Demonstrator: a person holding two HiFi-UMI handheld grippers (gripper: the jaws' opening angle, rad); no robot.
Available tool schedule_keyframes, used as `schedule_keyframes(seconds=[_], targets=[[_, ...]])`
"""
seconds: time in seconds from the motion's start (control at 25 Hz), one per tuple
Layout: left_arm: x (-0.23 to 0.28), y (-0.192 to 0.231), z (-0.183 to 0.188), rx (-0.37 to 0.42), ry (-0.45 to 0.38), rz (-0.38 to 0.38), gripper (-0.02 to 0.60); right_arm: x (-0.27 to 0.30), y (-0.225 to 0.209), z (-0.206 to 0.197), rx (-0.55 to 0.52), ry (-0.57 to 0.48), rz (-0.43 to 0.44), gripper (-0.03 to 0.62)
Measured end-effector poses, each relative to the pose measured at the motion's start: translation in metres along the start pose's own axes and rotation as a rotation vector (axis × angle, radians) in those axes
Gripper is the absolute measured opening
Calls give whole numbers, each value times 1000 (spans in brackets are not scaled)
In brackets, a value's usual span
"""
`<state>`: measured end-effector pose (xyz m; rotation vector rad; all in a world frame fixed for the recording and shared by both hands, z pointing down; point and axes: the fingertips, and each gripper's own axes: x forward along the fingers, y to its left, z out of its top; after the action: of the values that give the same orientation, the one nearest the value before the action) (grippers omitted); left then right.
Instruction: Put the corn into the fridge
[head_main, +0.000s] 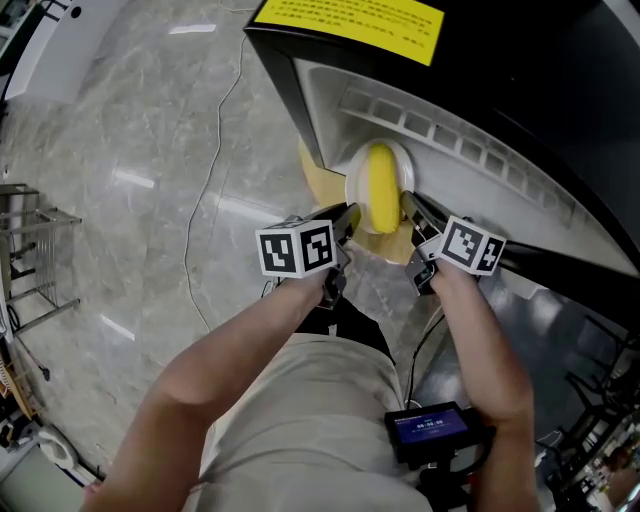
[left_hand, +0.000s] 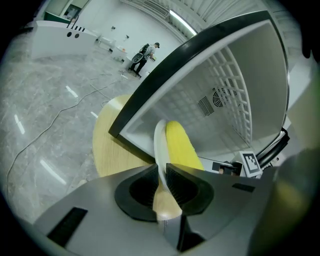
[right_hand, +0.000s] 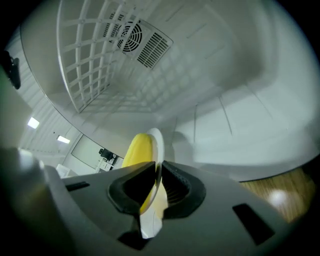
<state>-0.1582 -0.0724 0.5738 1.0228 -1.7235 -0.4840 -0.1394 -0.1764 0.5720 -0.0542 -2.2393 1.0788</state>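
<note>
A yellow corn cob (head_main: 381, 188) lies on a small white plate (head_main: 352, 186), held at the open mouth of the black fridge (head_main: 520, 90), whose inside is white (head_main: 450, 135). My left gripper (head_main: 345, 222) is shut on the plate's left rim and my right gripper (head_main: 411, 208) on its right rim. In the left gripper view the plate rim (left_hand: 159, 142) runs between the shut left gripper (left_hand: 163, 172), with the corn (left_hand: 181, 147) just beyond. In the right gripper view the right gripper (right_hand: 157, 175) pinches the rim (right_hand: 159, 142) beside the corn (right_hand: 134, 150).
The fridge stands on a round pale wooden top (left_hand: 107, 150). Its back wall carries a white wire grille with a fan vent (right_hand: 132, 37). A thin cable (head_main: 200, 230) trails over the marble floor, and a metal rack (head_main: 30, 260) stands at the far left.
</note>
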Motion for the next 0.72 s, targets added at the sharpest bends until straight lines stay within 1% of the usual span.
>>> schedule_keyframes(seconds=[0.2,0.4,0.72], targets=[[15,-8,18,7,-26,-4,51,3,-7,22,6,-32,-23,38],[27,-12,31,22,-43,6,52,6,-15,36,24,-76,-51,38],[46,-14,45,74,-56,41,51,7,-27,50,49,-150,-101,38]])
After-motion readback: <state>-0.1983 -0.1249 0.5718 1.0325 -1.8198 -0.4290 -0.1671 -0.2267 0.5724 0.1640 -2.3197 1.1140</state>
